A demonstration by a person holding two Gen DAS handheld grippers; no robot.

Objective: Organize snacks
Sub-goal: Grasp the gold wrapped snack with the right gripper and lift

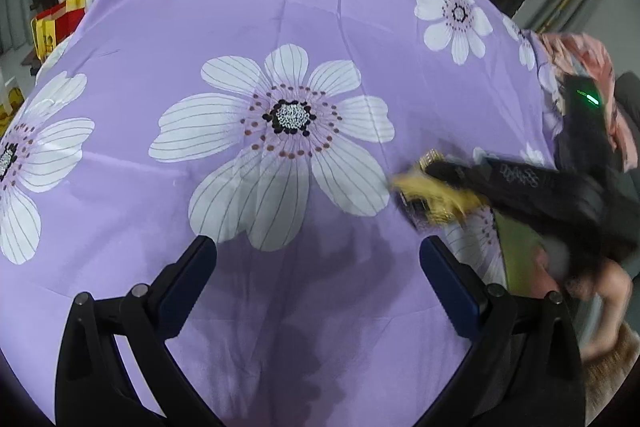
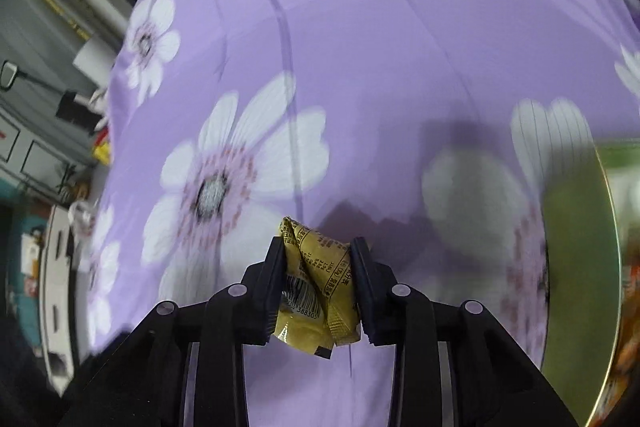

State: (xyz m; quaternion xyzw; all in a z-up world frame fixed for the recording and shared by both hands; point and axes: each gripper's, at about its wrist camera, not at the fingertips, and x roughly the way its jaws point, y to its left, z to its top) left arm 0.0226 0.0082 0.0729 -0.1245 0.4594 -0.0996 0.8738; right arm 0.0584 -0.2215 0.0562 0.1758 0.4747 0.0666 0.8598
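My right gripper [image 2: 318,251] is shut on a crumpled yellow snack packet [image 2: 316,279] with a barcode, held above the purple flowered cloth [image 2: 380,67]. In the left wrist view the right gripper [image 1: 416,183] comes in blurred from the right with the yellow packet [image 1: 432,195] in it. My left gripper [image 1: 318,259] is open and empty, low over the cloth. A green round container [image 2: 576,267] stands at the right edge of the right wrist view; it also shows in the left wrist view [image 1: 520,259], behind the right gripper.
The cloth-covered table drops off at the left in the right wrist view, with room clutter beyond. A red and yellow box [image 1: 56,23] stands off the table's far left. A pink cloth [image 1: 592,67] lies at the far right.
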